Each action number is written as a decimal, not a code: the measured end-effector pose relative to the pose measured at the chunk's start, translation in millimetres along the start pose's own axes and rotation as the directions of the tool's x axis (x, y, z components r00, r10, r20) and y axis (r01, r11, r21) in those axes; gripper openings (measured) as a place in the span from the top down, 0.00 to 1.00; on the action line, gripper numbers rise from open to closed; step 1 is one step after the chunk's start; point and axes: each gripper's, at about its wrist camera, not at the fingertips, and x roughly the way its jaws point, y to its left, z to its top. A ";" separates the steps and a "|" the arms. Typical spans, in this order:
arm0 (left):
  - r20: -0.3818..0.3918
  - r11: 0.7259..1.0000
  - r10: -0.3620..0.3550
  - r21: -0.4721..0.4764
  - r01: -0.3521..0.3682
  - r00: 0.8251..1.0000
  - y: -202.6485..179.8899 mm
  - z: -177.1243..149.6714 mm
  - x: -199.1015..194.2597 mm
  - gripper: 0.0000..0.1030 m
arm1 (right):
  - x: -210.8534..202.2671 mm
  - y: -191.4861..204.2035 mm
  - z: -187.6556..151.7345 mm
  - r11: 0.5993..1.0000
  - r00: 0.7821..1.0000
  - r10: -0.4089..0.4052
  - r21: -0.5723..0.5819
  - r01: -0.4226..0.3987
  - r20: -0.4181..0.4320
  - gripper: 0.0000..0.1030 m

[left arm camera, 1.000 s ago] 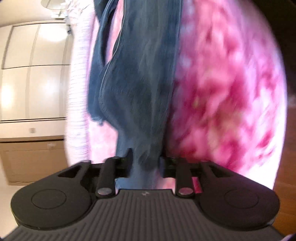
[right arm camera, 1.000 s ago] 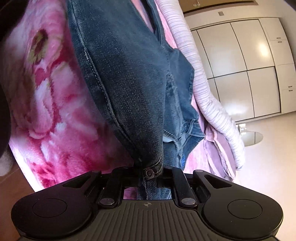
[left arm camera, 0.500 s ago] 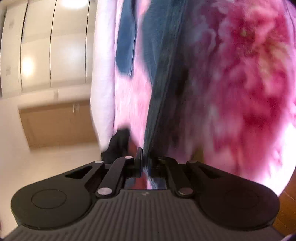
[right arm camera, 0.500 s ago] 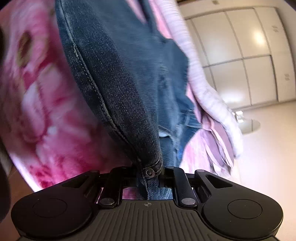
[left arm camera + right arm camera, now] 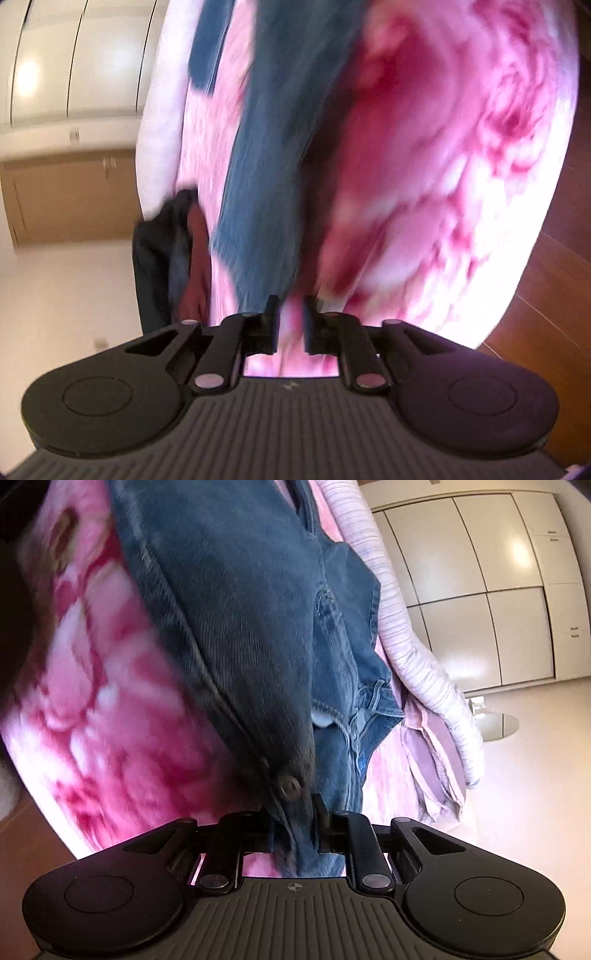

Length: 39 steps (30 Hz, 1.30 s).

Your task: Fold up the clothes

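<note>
A pair of blue jeans (image 5: 236,602) lies over a pink flowered blanket (image 5: 92,686). My right gripper (image 5: 295,823) is shut on the jeans' waistband by a metal button (image 5: 290,785). In the left wrist view the jeans (image 5: 273,177) run away from my left gripper (image 5: 289,325), whose jaws stand a little apart with pink blanket (image 5: 436,206) showing between them. That view is blurred.
A striped pink-and-white quilt (image 5: 417,635) lies along the bed's far side. A dark garment pile (image 5: 166,254) sits at the bed's edge. White wardrobe doors (image 5: 491,572) and pale floor lie beyond; brown wood floor (image 5: 546,295) is at right.
My left gripper held the jeans' edge, then opened and let it go; the denim now lies ahead of the fingers. The right gripper keeps its grip and has shifted slightly.
</note>
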 end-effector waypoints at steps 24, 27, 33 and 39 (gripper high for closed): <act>0.436 1.000 -0.011 0.025 0.000 0.900 99.1 237.6 122.9 0.54 | -34.6 -29.9 -38.4 0.980 0.985 0.008 0.200 0.027 -0.171 0.68; 0.477 0.998 -0.056 0.040 0.041 0.877 95.9 281.5 144.0 0.54 | -51.4 -42.3 -26.1 0.962 0.988 -0.028 0.266 0.068 -0.152 0.66; 0.570 0.996 -0.086 0.049 0.070 0.817 84.0 345.1 154.5 0.61 | -34.4 -57.5 25.1 0.946 0.998 -0.027 0.321 0.043 -0.055 0.64; 0.525 0.998 -0.019 0.059 -0.015 0.851 81.7 369.0 166.4 0.95 | 9.1 -65.3 83.9 0.953 0.998 -0.001 0.301 -0.018 0.065 0.63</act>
